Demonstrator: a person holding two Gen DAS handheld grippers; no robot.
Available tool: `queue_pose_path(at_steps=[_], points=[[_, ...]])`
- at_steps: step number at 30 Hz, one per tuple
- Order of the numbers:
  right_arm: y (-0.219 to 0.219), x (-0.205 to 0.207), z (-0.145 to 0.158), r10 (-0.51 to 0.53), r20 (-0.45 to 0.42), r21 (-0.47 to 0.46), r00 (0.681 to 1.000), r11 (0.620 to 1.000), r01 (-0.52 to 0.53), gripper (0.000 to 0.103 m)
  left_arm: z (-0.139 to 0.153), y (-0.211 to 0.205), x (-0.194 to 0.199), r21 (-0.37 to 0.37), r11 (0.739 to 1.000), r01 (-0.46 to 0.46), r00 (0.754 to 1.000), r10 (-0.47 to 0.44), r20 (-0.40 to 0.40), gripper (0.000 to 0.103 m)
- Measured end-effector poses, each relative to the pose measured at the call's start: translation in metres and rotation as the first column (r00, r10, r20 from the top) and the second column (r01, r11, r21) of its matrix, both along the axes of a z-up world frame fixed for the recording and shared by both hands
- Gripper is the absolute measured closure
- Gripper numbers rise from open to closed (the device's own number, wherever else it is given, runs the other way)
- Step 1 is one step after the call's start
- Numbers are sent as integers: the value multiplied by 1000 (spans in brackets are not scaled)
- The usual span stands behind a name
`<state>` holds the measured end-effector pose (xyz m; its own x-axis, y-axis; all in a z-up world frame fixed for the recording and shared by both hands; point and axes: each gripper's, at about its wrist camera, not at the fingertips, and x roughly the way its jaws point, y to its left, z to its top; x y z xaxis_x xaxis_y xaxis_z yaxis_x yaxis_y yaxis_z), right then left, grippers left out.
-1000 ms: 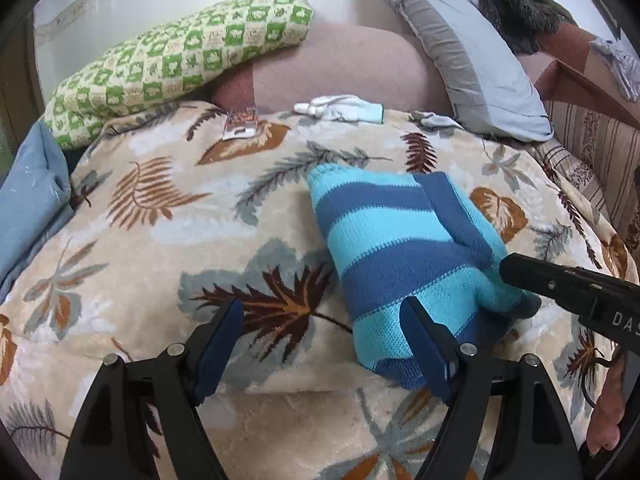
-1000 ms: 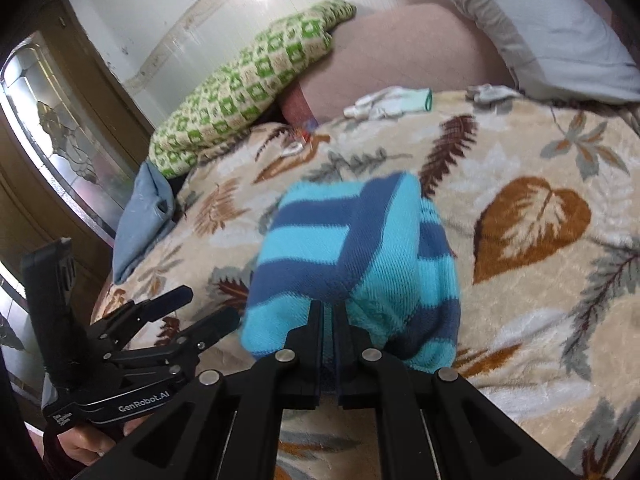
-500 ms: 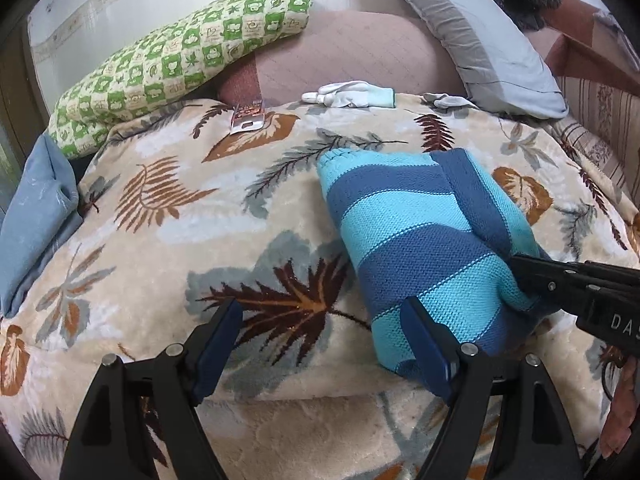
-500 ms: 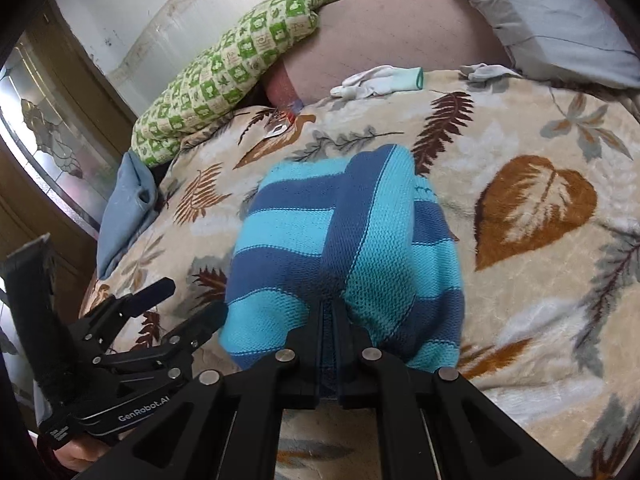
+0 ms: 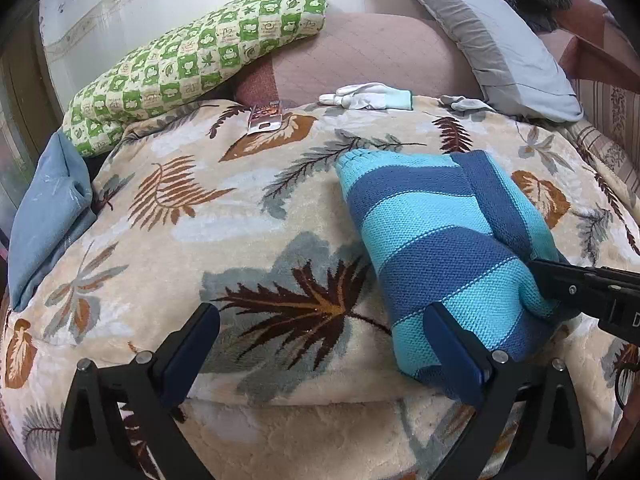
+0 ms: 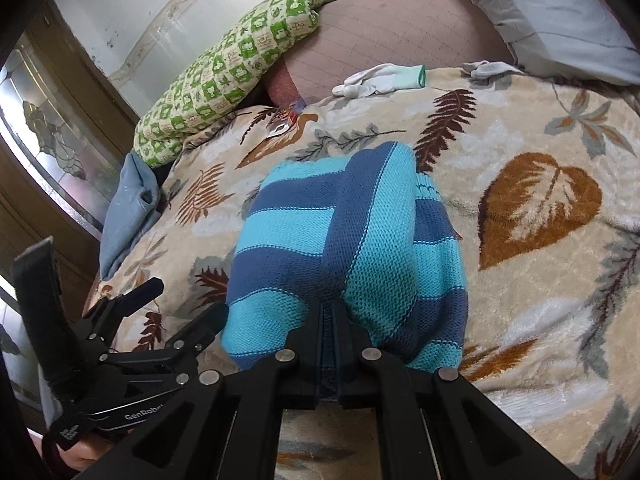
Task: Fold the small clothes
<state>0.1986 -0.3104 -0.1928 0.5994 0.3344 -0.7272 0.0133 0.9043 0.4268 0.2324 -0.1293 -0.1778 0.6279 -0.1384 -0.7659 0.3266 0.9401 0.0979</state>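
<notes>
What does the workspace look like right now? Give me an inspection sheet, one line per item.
Surface: leaf-print blanket over a bed.
Job's things: folded blue striped knit lying on the blanket.
Clutter: white glove, a second pale glove, small foil packet.
Grippers: right hand-held gripper shut on the knit's near edge; left hand-held gripper open, one finger beside the knit.
Cables: nothing seen.
Surroundings: green checked pillow, grey pillow, blue cushion.
</notes>
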Motion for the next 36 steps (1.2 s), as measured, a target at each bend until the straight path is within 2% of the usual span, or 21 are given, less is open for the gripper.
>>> queue_pose_path(at_steps=[7,16,22,29,36], points=[[-5,3,-4,7,-12,53,1000,999,-6,96,-1,-1,2,10,1000,-7,1000,7,17,0],[-4,2,-1,12,-10,31,1000,999,-11,97,6,1,-1,12,1000,-19,1000,19,14,0],[2,-17,25,11,113,-39,994,999,-7,96,33,13,-16,-16,998,-62,995,63,79,0],[9,-52,66,-6,279,-72,960,997,27,96,88,42,-46,-31,989,-146,966,150,211,0],[10,-95,87,-61,332,-49,941,996,81,96,127,62,-87,1,984,-176,941,168,295,0]])
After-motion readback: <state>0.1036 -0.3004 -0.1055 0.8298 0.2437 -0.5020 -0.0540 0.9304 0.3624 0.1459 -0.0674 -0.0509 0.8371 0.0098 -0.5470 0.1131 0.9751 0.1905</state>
